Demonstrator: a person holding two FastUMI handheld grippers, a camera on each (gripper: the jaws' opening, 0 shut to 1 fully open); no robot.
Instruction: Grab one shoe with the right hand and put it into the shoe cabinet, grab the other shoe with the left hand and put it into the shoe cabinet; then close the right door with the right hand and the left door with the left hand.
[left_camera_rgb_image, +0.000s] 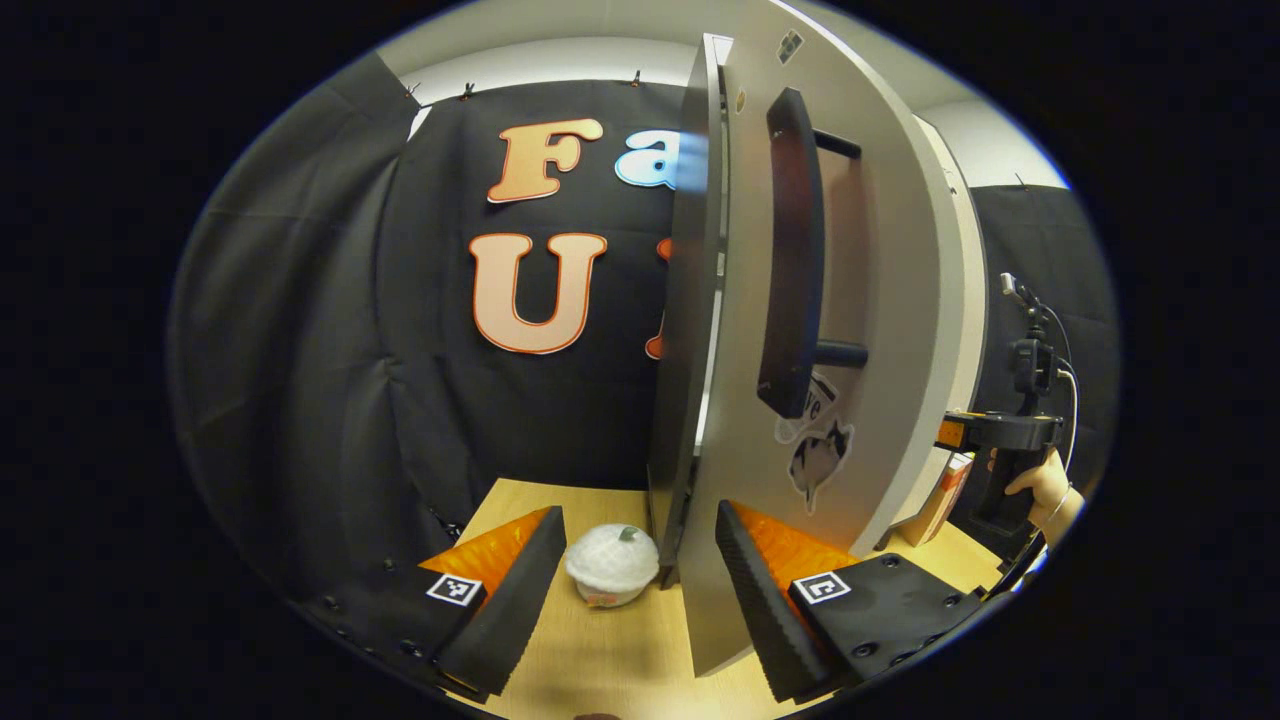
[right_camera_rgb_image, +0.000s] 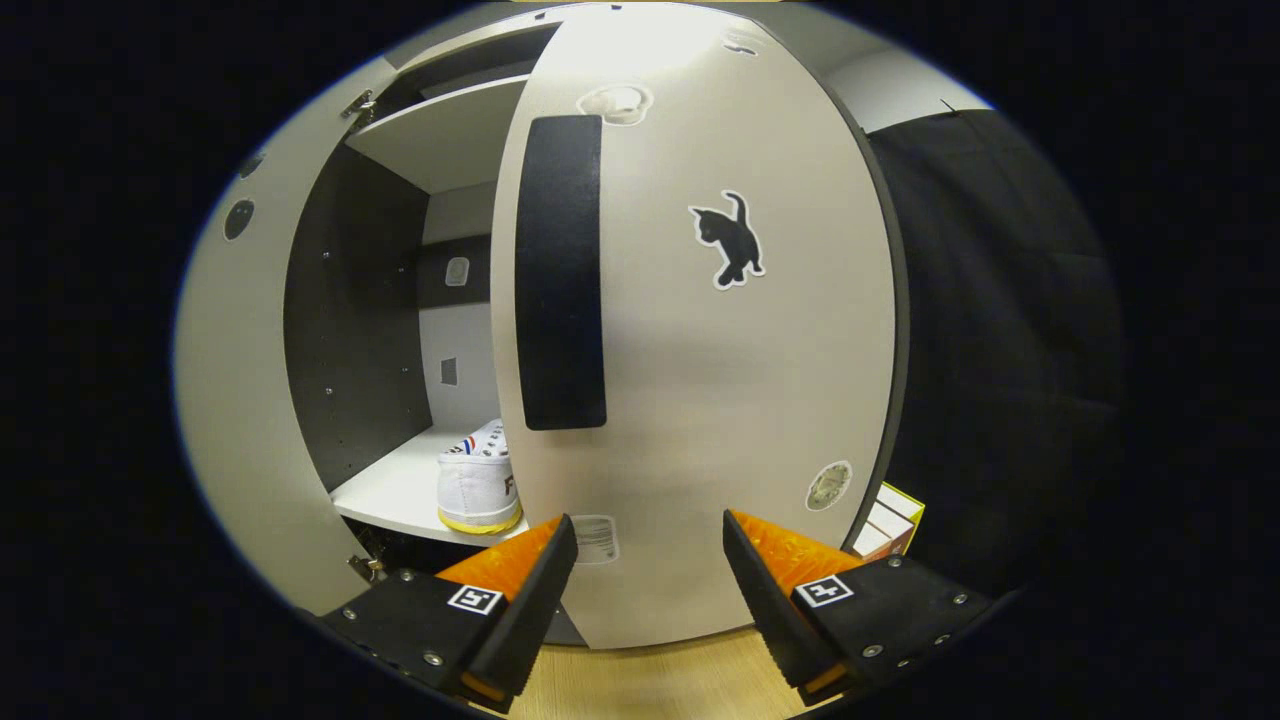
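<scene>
Pale grey laminate: shoe cabinet, two doors, each with one long black handle. Right gripper view: right door (right_camera_rgb_image: 700, 330) part-open, directly ahead of the right claw (right_camera_rgb_image: 645, 585). Its handle (right_camera_rgb_image: 562, 270) stands upright above the left finger. The claw gapes wide and holds nothing; whether its tips touch the door cannot be told. Stickers on this door: one black cat (right_camera_rgb_image: 730, 240), plus three small pale ones, writing too small to read. One white shoe (right_camera_rgb_image: 480, 485) with yellow sole edge seen on the lower shelf (right_camera_rgb_image: 385, 495), left of the door, heel outward; marking on its side unreadable.

Left gripper view: left door (left_camera_rgb_image: 870, 330) seen nearly edge-on just ahead, its handle (left_camera_rgb_image: 795, 255) upright. Left claw (left_camera_rgb_image: 640, 585) wide apart, empty. One white round object (left_camera_rgb_image: 612, 565) lies on the wooden table (left_camera_rgb_image: 620, 660) between the fingers. A hand (left_camera_rgb_image: 1045, 490) holds the other gripper at far right.
</scene>
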